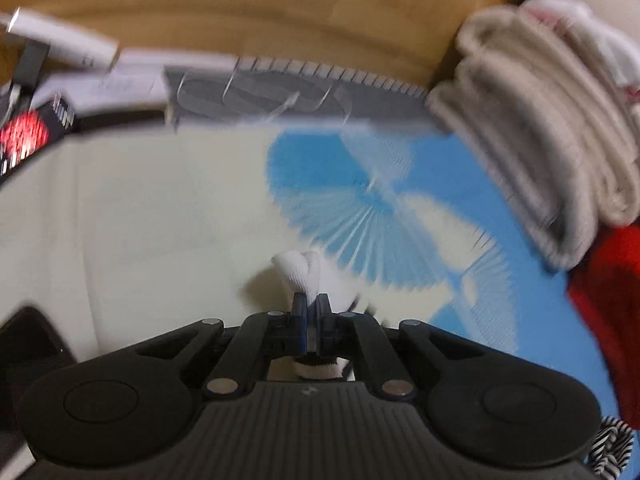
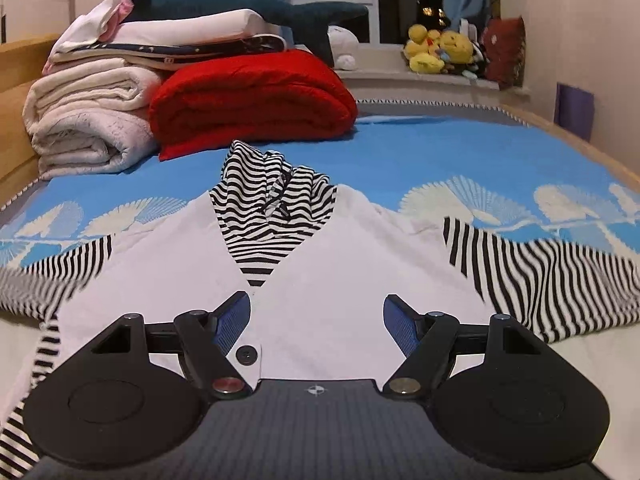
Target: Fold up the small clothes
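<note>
Left wrist view: the left gripper (image 1: 311,307) has its fingers (image 1: 299,308) clenched on a bunch of white fabric (image 1: 304,270), which pokes out beyond the tips toward 12 o'clock, over the cream part of the bed cover (image 1: 132,216). The picture is smeared, so what the fabric belongs to cannot be told here. A stack of rolled pale blankets (image 1: 532,140) sits at 2 o'clock, a red blanket (image 1: 604,304) at 3 o'clock.

Right wrist view: the right gripper (image 2: 317,322) hangs with its fingers (image 2: 236,320) released and nothing between them, just above the white front of a small cardigan (image 2: 320,264). The garment lies spread on the bed, its striped hood (image 2: 268,200) bunched at 12 o'clock, one striped sleeve (image 2: 540,268) stretched toward 3 o'clock, the other toward 9 o'clock. A dark button (image 2: 246,355) shows at 7 o'clock by the left-hand finger.

Judged from this, folding has hardly begun: the garment is laid out flat, sleeves and hood remain to be turned in, and the body to be doubled over.
</note>
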### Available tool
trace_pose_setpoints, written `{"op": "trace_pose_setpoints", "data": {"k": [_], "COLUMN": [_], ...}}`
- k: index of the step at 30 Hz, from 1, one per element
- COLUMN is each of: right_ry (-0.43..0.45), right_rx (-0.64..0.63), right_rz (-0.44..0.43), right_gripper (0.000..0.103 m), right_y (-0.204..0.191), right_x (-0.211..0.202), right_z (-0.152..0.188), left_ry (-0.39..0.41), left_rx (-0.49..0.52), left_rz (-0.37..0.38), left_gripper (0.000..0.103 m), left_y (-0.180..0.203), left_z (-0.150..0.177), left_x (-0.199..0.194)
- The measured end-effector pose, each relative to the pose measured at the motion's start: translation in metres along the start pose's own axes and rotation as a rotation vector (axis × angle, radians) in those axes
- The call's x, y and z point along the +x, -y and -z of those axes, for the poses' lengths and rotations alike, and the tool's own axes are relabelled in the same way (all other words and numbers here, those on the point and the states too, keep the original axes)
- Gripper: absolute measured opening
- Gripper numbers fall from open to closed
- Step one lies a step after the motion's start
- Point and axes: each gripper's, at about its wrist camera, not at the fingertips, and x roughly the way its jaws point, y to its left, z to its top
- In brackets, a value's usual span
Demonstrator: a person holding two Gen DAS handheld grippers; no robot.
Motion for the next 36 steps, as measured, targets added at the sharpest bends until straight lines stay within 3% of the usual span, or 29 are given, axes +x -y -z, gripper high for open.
{"op": "trace_pose_setpoints", "data": {"k": [3,6,9,13,16,21,23,24,25,27,29,31,34,36], "right_ry": [0.010,0.011,0.008,0.036,0.055,0.061,0.051,0.038,0.025,0.012,0.005,0.009,0.018,0.022], "right_rx": [-0.014,-0.009,0.025,0.087,0.111,0.149,0.167,0.178,0.193,0.226,0.258,0.289,0.321,0.337], "right_rz": [0.008,0.019,0.028,0.032,0.043,0.074,0.081,0.083,0.079,0.066,0.051,0.032,-0.002,-0.040], "right_gripper": [0.075,0.075,0.075,0.075,0.075,0.075,0.075,0.075,0.075,0.075,0.075,0.075,0.075,0.075], "right_y": [0.000,0.002,0.008,0.021,0.030,0.051,0.059,0.064,0.069,0.078,0.086,0.091,0.092,0.089], "right_x": [-0.003,-0.003,-0.004,-0.013,-0.018,-0.022,-0.021,-0.020,-0.019,-0.020,-0.023,-0.026,-0.028,-0.028], "right_z": [0.000,-0.001,-0.004,-0.012,-0.015,-0.017,-0.017,-0.016,-0.016,-0.016,-0.017,-0.018,-0.021,-0.022], "left_ry": [-0.080,-0.029,0.032,0.079,0.067,-0.070,-0.175,-0.227,-0.260,-0.278,-0.267,-0.229,-0.159,-0.135], "left_rx": [-0.090,-0.068,-0.010,0.145,0.289,0.508,0.629,0.687,0.728,0.773,0.804,0.819,0.829,0.827], "left_rz": [-0.006,-0.027,0.050,0.191,0.361,0.621,0.598,0.561,0.522,0.479,0.446,0.401,0.256,0.213], "left_gripper": [0.004,0.004,0.004,0.004,0.003,0.007,0.036,0.064,0.072,0.072,0.075,0.084,0.084,0.085], "left_y": [-0.015,-0.012,0.021,0.107,0.187,0.285,0.305,0.308,0.305,0.287,0.257,0.224,0.167,0.136], "left_z": [0.004,0.005,0.007,0.031,0.088,0.237,0.311,0.339,0.358,0.376,0.368,0.345,0.313,0.294], "left_x": [0.016,0.005,-0.026,-0.077,-0.128,-0.189,-0.188,-0.181,-0.174,-0.163,-0.156,-0.152,-0.158,-0.164]}}
